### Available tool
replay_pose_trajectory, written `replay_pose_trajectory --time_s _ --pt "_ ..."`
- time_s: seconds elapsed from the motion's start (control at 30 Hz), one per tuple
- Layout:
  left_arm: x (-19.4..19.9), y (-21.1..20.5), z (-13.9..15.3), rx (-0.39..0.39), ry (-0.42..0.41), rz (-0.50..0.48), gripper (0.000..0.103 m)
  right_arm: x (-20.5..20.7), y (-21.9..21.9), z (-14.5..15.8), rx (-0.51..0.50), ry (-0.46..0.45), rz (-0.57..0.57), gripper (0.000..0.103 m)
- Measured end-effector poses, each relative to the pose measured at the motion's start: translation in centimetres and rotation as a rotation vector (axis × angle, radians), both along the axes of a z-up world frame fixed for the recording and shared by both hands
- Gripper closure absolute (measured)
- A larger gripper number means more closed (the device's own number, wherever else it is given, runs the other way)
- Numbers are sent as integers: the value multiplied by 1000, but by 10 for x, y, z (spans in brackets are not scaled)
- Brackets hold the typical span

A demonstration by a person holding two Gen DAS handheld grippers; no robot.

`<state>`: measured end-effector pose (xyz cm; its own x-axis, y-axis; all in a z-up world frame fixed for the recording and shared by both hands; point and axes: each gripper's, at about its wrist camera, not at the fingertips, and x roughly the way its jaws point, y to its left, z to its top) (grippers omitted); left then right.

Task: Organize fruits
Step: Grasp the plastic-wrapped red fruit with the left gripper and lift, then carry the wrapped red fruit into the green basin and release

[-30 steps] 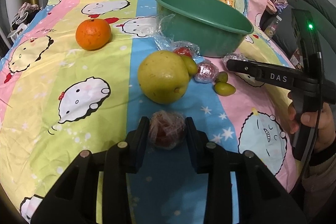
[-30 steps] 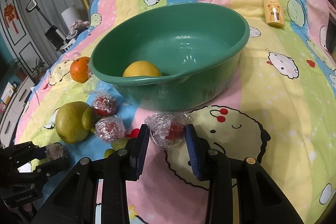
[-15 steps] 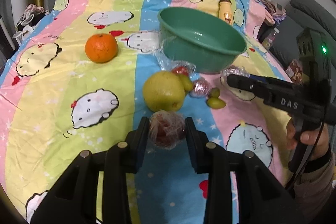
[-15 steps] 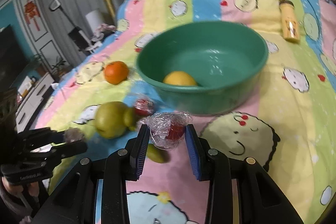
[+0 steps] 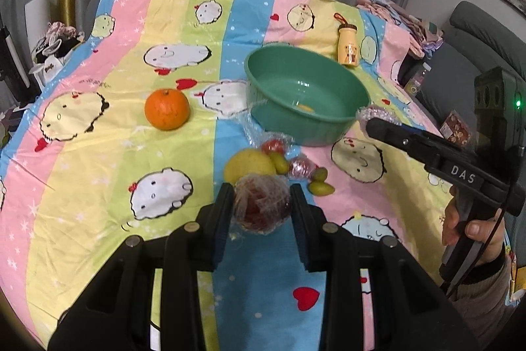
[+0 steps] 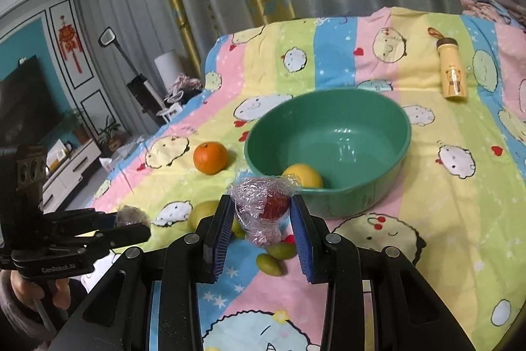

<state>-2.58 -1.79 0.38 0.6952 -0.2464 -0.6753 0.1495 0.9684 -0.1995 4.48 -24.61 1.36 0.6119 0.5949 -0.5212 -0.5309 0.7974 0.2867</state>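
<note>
The left gripper (image 5: 262, 210) and right gripper (image 6: 263, 216) each clamp a film-wrapped red fruit (image 5: 261, 206) (image 6: 263, 206) above the bedspread (image 5: 98, 186). Only the right view shows the yellow fruit (image 6: 302, 176) whole inside the green basin (image 6: 378, 186).

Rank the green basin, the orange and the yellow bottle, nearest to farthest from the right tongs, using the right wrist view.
1. Green basin, just ahead of the right tongs.
2. Orange, ahead to the left.
3. Yellow bottle, far back on the right.
</note>
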Motion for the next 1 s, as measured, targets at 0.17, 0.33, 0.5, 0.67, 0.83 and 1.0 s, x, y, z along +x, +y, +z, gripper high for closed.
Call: replay_pose_trajectory --time_s 0.17,0.33,0.5,0.67,0.83,1.0 --pt "7 -2 9 8 -22 -6 69 3 -7 6 -1 -16 -35 66" --pt "23 -7 20 -8 -37 -22 69 7 -19 15 13 -40 -72 66" --pt "47 -15 33 -37 -58 -48 69 17 -31 20 35 -42 -109 66" --pt "79 -27 43 -70 -52 -67 69 31 -40 22 33 -37 -138 66" --pt "115 -37 41 -104 -4 -79 69 53 -41 21 26 -13 -148 66" --pt "143 -47 25 -90 65 -77 69 73 -32 15 4 13 -138 66"
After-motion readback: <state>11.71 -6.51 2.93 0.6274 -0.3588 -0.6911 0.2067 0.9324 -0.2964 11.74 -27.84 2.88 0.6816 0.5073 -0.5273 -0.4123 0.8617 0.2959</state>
